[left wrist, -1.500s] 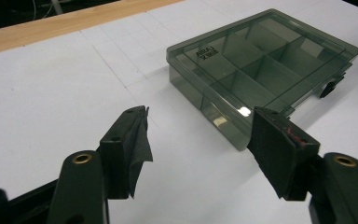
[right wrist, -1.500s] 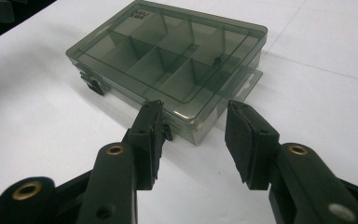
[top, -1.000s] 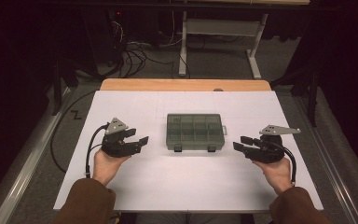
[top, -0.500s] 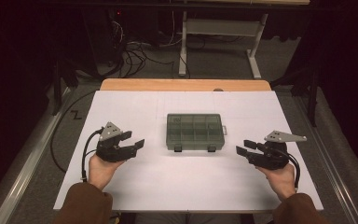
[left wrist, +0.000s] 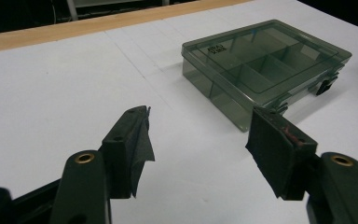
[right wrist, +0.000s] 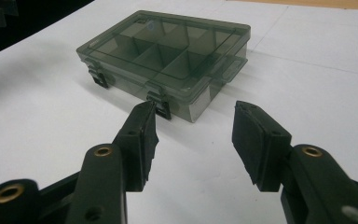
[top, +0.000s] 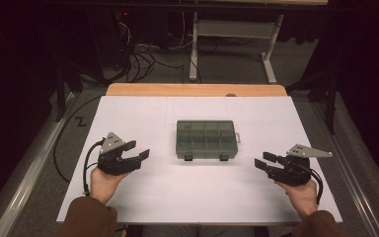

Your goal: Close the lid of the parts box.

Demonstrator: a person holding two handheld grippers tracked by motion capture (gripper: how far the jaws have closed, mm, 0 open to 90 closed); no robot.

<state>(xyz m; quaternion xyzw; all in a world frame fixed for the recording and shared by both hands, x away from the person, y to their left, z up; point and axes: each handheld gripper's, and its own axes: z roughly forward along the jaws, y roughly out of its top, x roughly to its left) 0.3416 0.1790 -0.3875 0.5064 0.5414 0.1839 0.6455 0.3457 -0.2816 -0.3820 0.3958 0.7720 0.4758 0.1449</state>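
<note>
Smoky grey-green see-through box with black latches, sitting on a plain white worktop edged in pale wood at the far side. Both hand-held grippers, left and right, black with grey top plates.

Right gripper fingers apart, empty, facing the closed compartment box.

The person wore brown sleeves. Each hand held a black gripper topped by a grey three-cornered plate, with a black cable trailing behind. The jaw arms showed brass-ringed holes and dark, worn pads.
</note>
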